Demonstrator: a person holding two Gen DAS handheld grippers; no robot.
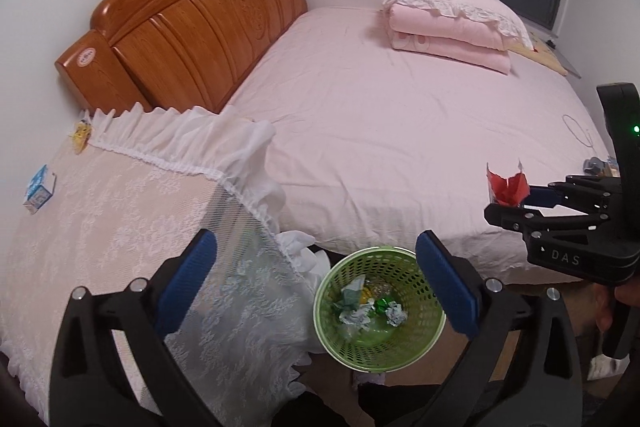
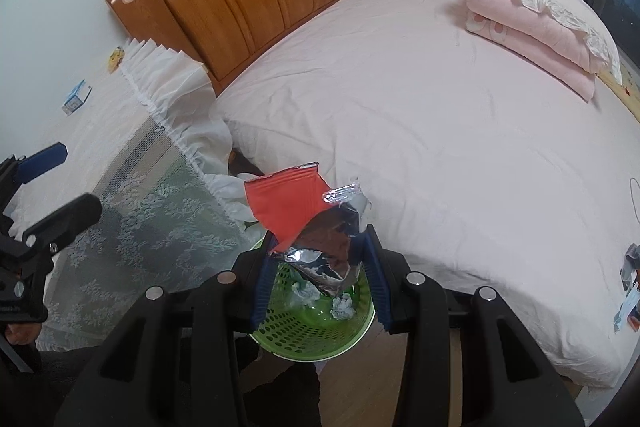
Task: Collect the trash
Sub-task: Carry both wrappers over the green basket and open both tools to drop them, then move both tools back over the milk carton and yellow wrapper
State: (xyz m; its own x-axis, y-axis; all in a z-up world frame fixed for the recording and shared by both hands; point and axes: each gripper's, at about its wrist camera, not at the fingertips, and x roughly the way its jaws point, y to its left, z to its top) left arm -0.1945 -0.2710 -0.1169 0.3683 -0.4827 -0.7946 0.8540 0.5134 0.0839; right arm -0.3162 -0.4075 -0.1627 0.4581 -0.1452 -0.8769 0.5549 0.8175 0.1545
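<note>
One red wrapper (image 2: 294, 211), one green basket (image 2: 316, 339).

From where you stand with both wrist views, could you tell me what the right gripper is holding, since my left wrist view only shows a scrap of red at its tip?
Observer: The right gripper is clamped on a torn red snack wrapper with a silver foil lining.
Operator: Thank you. Is it over the bin?
Observer: In the right wrist view the wrapper sits directly in front of the green basket, covering its far rim; how high above it hangs I cannot tell.
Operator: Any trash left that I cannot see?
Observer: Yes, some blue and grey litter lies near the bed's right edge.
</note>
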